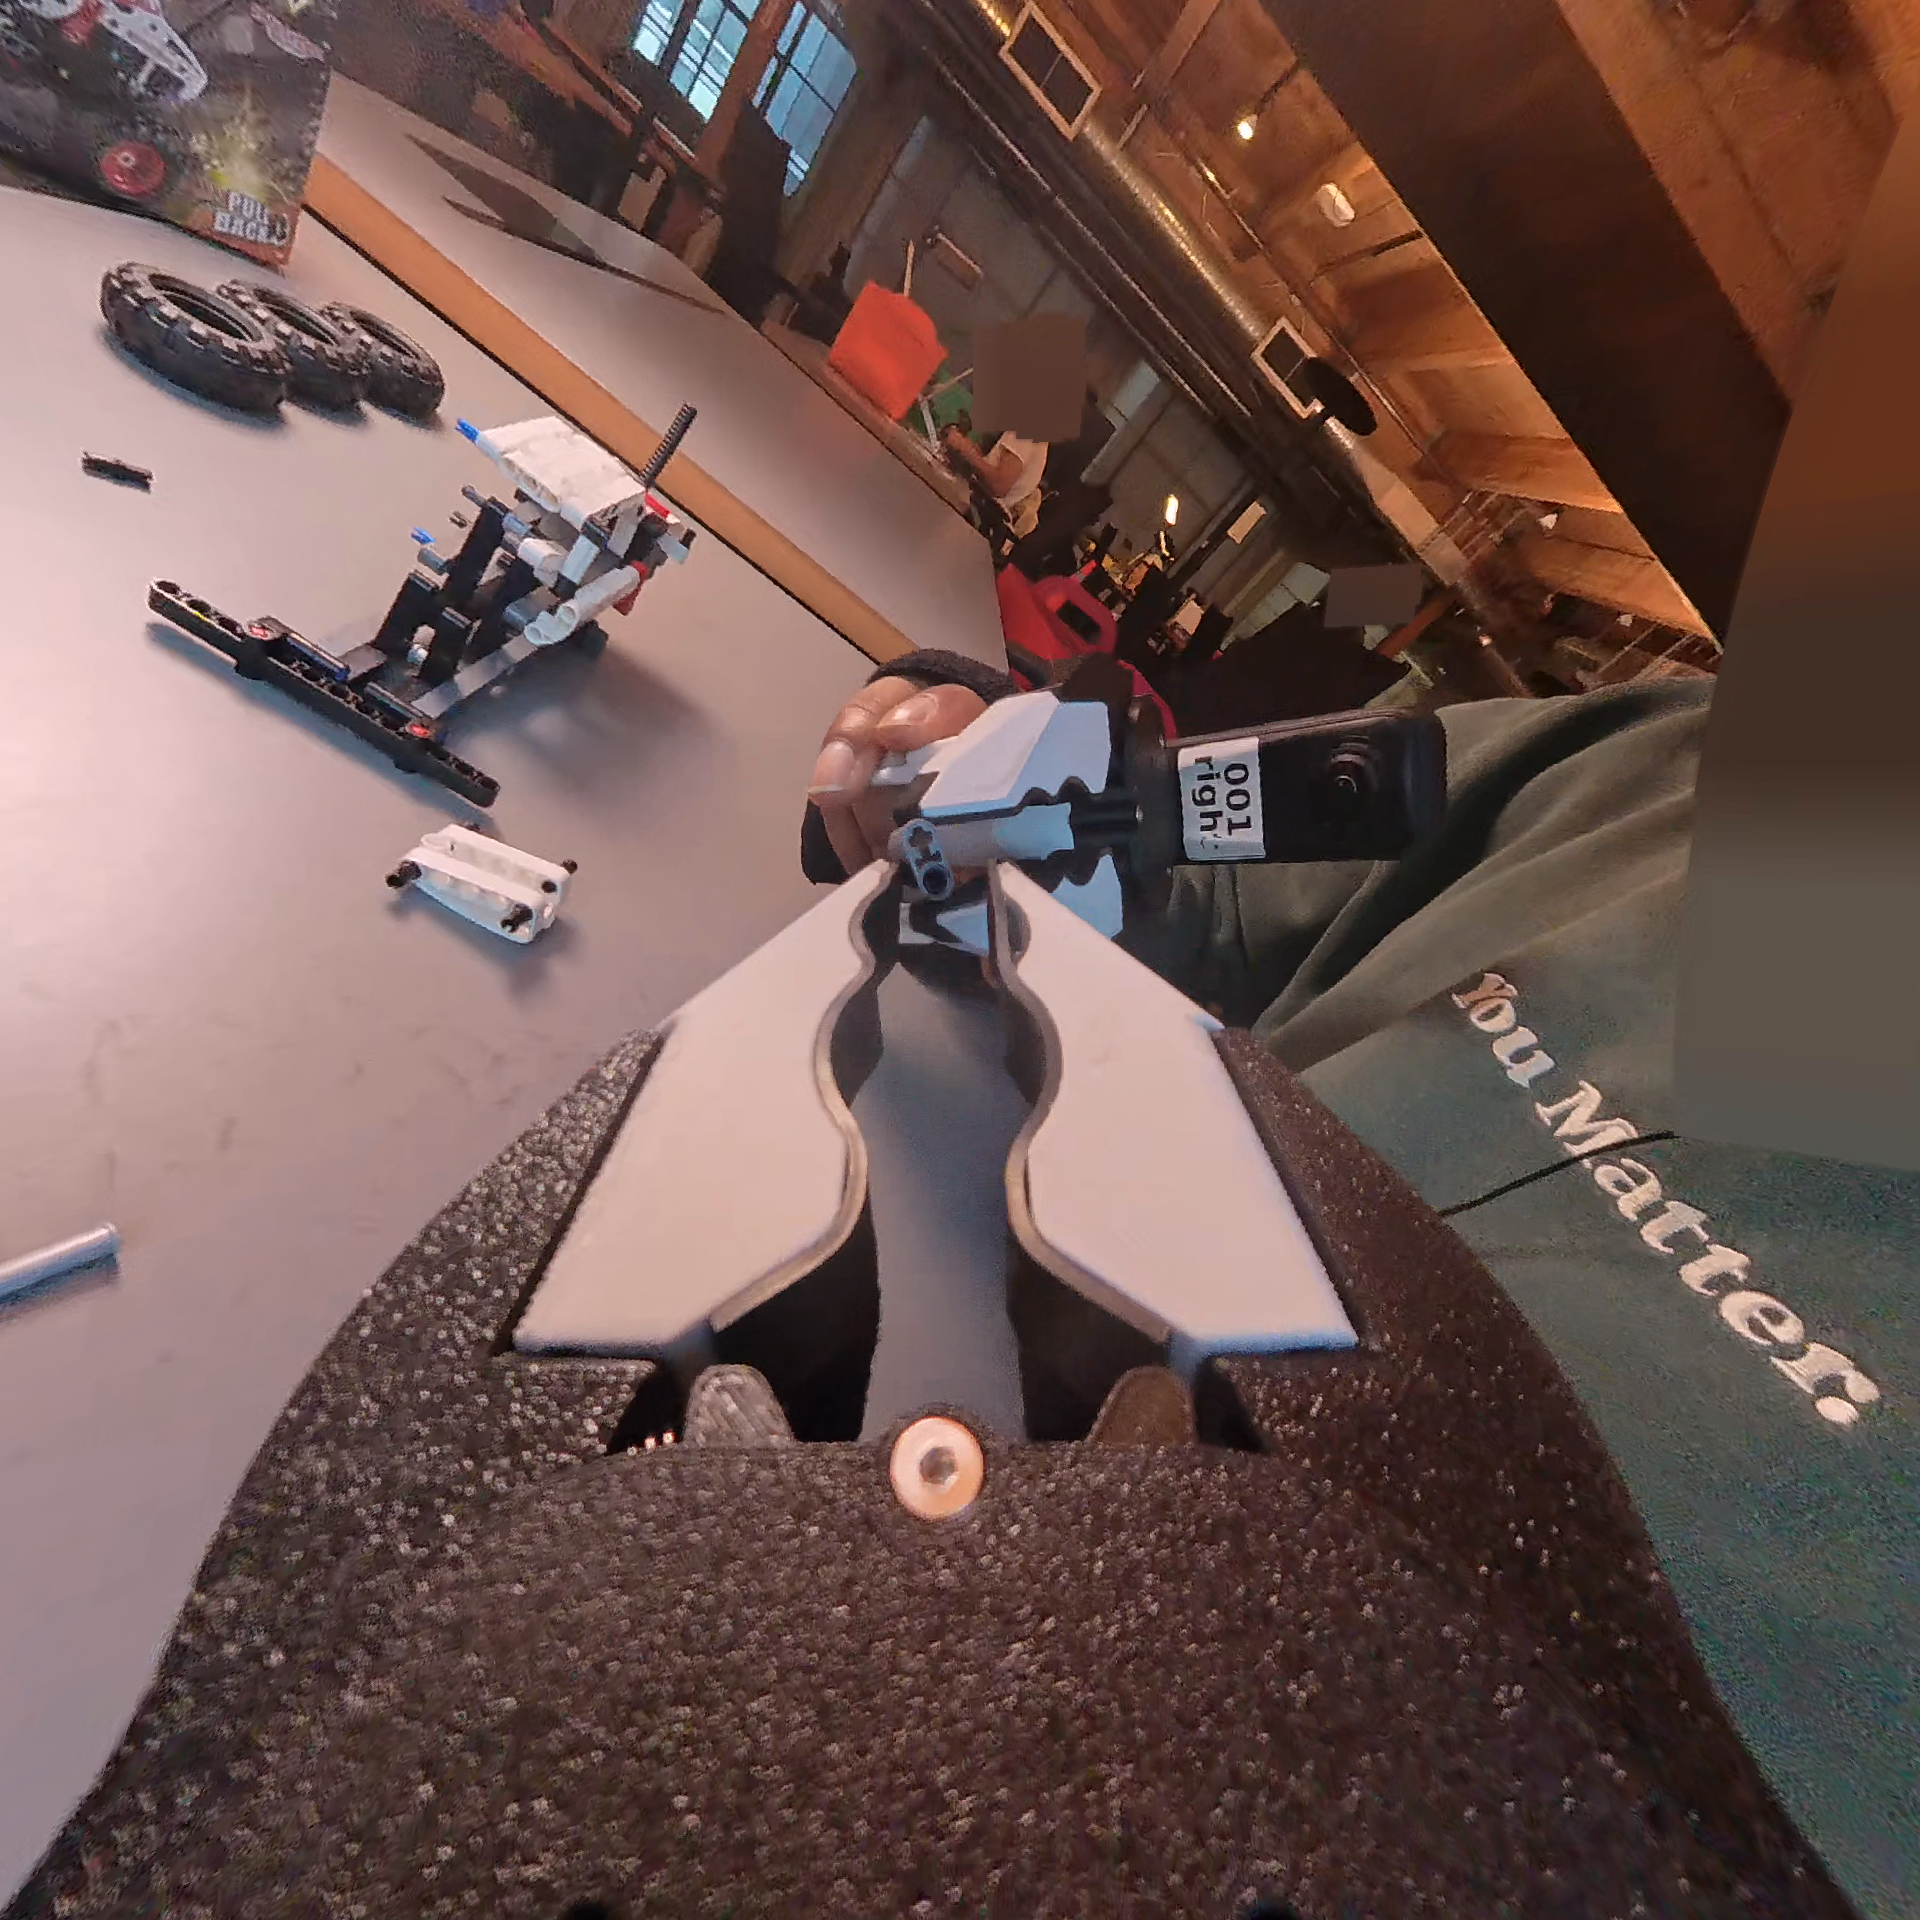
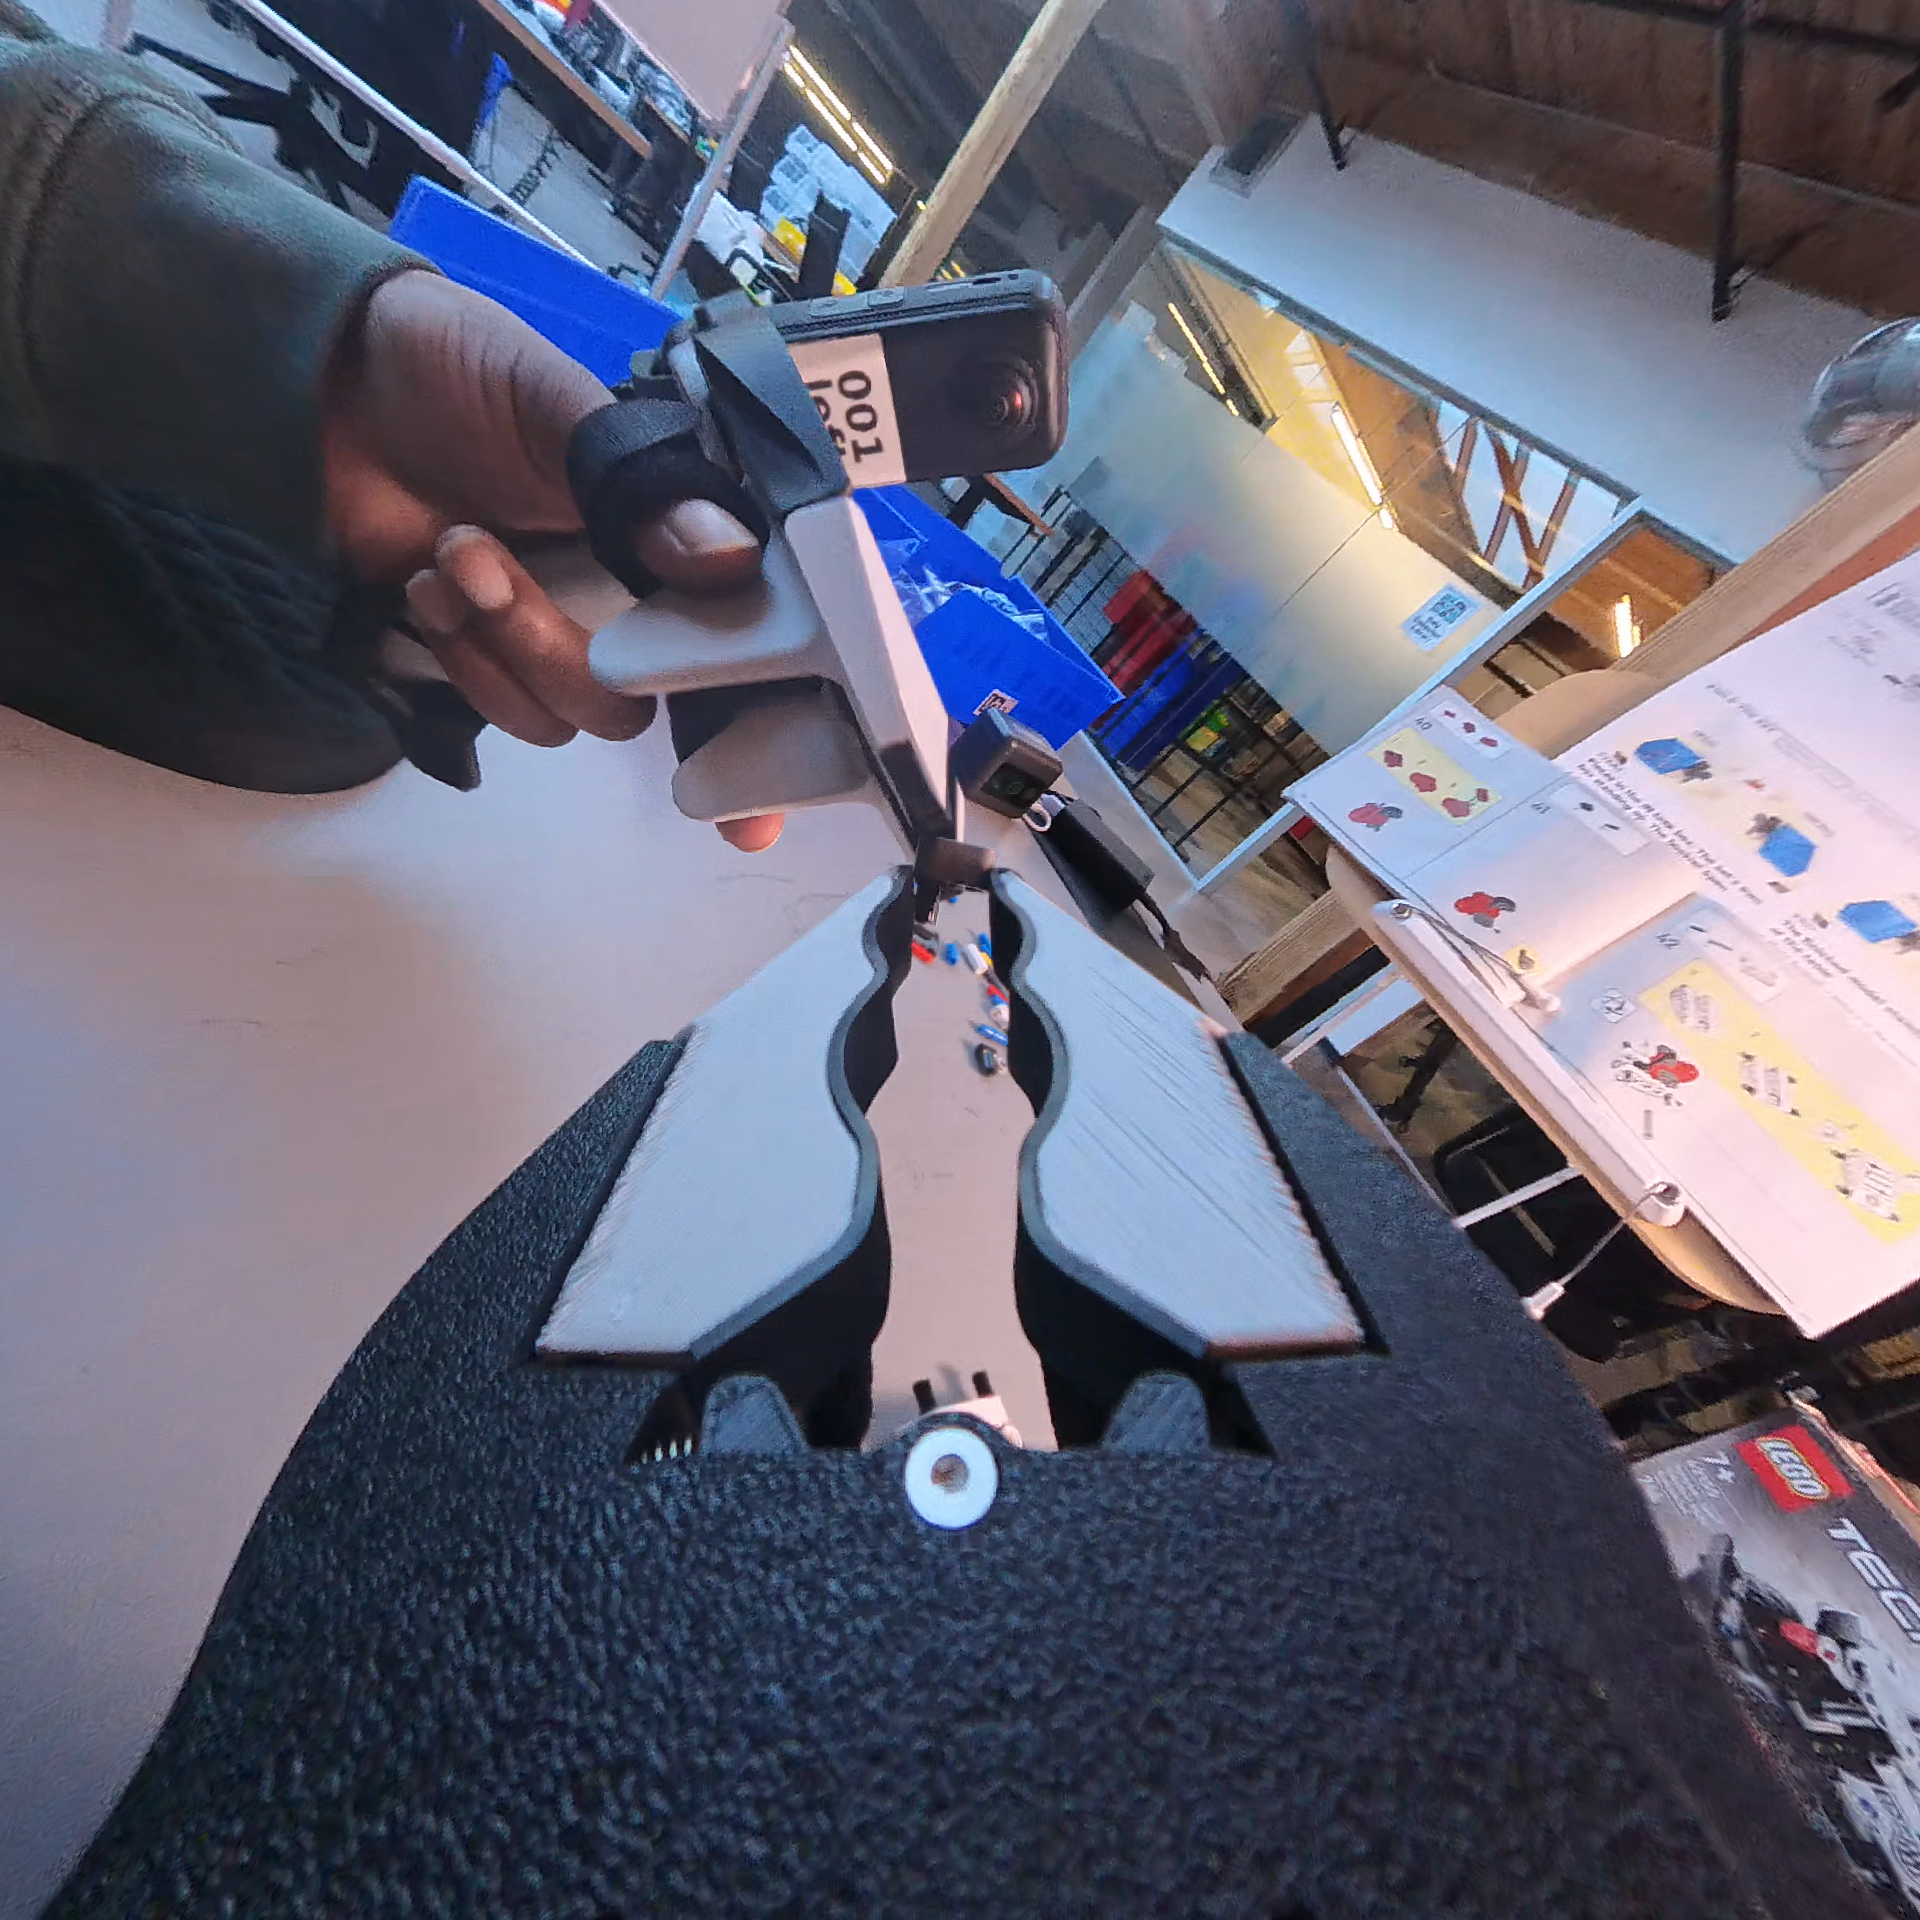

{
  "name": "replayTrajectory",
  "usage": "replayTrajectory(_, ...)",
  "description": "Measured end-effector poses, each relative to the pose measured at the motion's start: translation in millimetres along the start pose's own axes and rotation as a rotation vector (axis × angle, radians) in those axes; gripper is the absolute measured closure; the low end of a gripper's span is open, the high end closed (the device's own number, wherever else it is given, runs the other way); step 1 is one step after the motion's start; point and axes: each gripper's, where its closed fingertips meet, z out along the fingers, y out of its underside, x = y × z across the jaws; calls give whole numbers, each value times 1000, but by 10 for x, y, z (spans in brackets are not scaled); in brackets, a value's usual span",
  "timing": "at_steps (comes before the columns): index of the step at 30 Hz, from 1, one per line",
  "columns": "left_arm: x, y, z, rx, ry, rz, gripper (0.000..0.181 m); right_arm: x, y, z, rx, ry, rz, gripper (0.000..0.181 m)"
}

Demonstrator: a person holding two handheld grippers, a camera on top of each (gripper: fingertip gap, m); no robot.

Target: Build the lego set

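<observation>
Tools' ridged grey tips meet, left tool (image 1: 928,896) and right tool (image 2: 951,883) both pinching small grey connector (image 1: 928,860).

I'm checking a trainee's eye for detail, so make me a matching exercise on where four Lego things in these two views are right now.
Things:
1. black tyres
2. half-built model
3. small grey connector
4. instruction booklet

Places:
A. propped open on a stand
B. at the meeting gripper tips, off the table
C. in a row beside the set's box
D. mid-table, between the tyres and a small white assembly

Pairs: 1-C, 2-D, 3-B, 4-A
</observation>
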Motion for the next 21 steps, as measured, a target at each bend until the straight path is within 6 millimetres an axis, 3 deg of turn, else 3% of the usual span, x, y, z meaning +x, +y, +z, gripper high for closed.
replayTrajectory(6,-82,36,45,-95,-96,165,173,-21,51,-30,-5,-49,18,167)
replayTrajectory(11,-249,300,-25,-447,-195,460,174,-170,151,-89,-32,-384,350,159)
replayTrajectory(16,-296,438,30,-704,-145,574,174,-341,311,-91,-122,-552,331,167)
replayTrajectory(21,-391,456,64,-787,-116,582,174,-315,423,-84,-142,-534,334,174)
